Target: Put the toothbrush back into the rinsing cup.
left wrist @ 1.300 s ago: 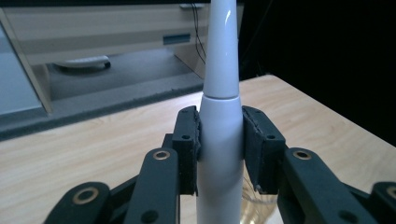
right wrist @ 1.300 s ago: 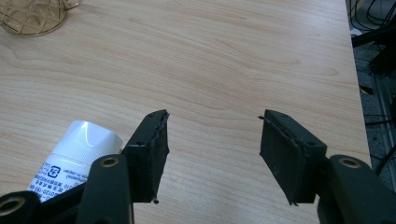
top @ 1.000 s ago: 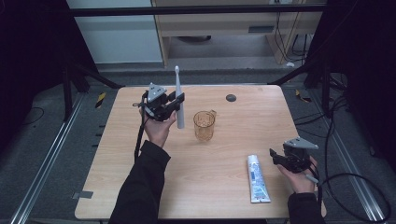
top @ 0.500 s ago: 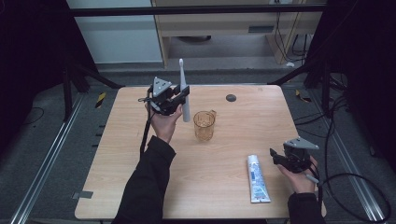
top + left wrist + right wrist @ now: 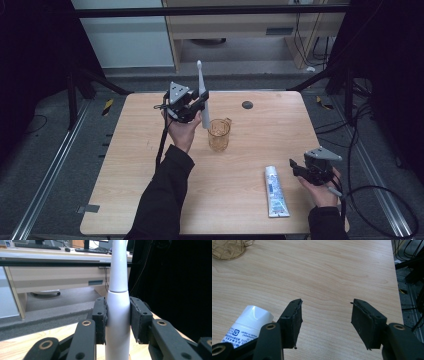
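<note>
A white electric toothbrush (image 5: 202,95) stands upright in the air, held by my left gripper (image 5: 197,104) just left of and above an amber glass cup (image 5: 219,134) near the table's middle. In the left gripper view both pads clamp the thick white handle (image 5: 118,315). A white toothpaste tube (image 5: 276,190) lies flat near the front right. My right gripper (image 5: 299,167) rests open just right of the tube; in the right gripper view its gripper (image 5: 325,322) has bare table between the pads, with the tube's cap (image 5: 252,320) at its left and the cup's (image 5: 229,248) base far off.
A small dark round disc (image 5: 247,104) lies on the wooden table (image 5: 125,165) near its far edge. Cables trail off the table's right side. A desk and dark curtains stand beyond the far edge.
My left gripper has carried the toothbrush to the right, closer to the cup. The right gripper and the toothpaste tube have stayed in place.
</note>
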The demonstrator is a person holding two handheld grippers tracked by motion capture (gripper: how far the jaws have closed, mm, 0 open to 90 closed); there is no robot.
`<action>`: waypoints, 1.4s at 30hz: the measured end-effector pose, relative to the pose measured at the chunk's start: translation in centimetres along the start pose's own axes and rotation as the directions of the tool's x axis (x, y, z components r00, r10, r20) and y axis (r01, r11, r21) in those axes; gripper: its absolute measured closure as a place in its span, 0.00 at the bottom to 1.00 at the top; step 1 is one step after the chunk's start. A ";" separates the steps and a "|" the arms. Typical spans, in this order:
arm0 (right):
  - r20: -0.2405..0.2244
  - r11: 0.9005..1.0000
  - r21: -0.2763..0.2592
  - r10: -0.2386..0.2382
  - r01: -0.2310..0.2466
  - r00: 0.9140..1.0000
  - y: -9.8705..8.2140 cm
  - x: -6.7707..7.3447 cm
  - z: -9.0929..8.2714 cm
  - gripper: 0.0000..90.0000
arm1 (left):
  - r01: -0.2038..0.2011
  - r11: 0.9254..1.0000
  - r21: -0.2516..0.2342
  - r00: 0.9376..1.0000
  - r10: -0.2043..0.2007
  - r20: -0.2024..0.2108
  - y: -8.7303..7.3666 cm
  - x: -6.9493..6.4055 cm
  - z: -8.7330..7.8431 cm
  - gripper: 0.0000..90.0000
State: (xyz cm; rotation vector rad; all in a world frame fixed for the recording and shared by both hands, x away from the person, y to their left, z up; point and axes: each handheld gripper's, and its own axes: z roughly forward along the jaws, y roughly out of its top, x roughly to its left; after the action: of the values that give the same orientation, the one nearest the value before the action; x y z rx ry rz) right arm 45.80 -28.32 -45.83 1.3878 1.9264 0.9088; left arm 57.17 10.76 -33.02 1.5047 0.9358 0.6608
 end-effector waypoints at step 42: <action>0.002 1.000 -0.002 -0.026 0.026 1.000 -0.2 0.1 0.3 0.48 | -0.004 0.999 0.049 1.000 0.004 0.003 -3.7 -0.4 2.9 0.75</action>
State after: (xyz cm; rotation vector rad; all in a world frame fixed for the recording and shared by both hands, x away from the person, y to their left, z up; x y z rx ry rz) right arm 45.86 -28.22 -46.17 1.3594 1.9370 0.8967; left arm 58.68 8.87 -37.08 1.5504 0.9532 0.6428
